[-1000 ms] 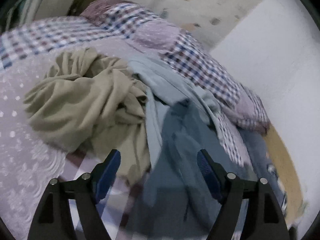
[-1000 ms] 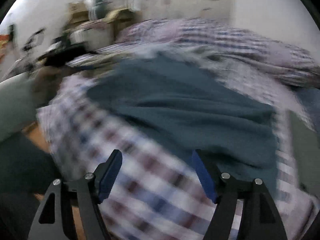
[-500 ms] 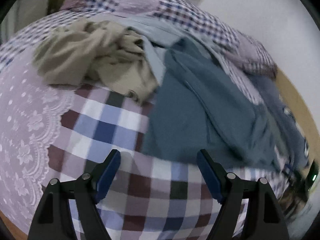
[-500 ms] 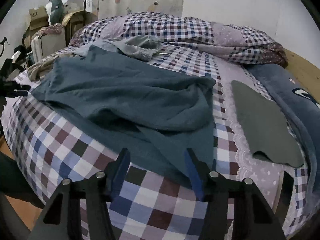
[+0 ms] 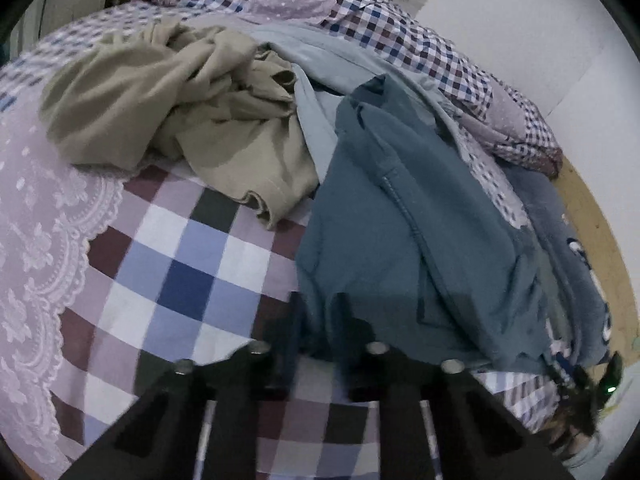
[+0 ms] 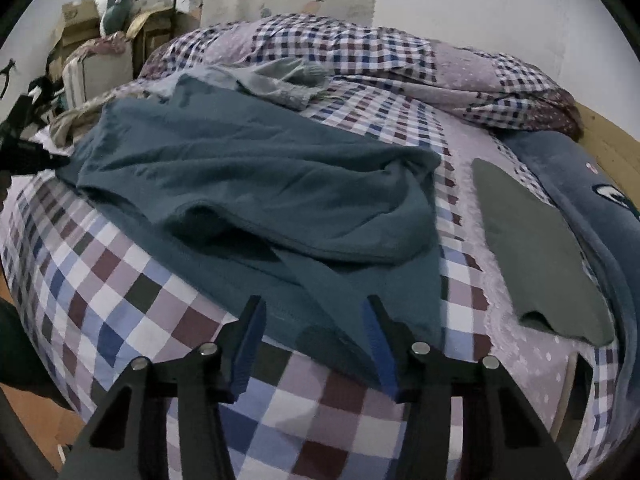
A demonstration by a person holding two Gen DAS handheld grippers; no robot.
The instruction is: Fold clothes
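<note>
- The teal garment lies spread and rumpled on the checked bed, its near hem close to the bed's front edge.
- Left gripper: fingers nearly closed, pinching the teal garment's near edge.
- Right gripper: fingers spread wide, holding nothing, straddling the hem.
- A beige garment and pale blue garment are heaped beyond the teal one.
- A flat grey piece lies to its right, apart, with bare bed between.

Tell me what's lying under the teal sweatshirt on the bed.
The teal sweatshirt lies on the checked bedsheet, and its far edge overlaps a pale blue garment. Anything else beneath it is covered.
</note>
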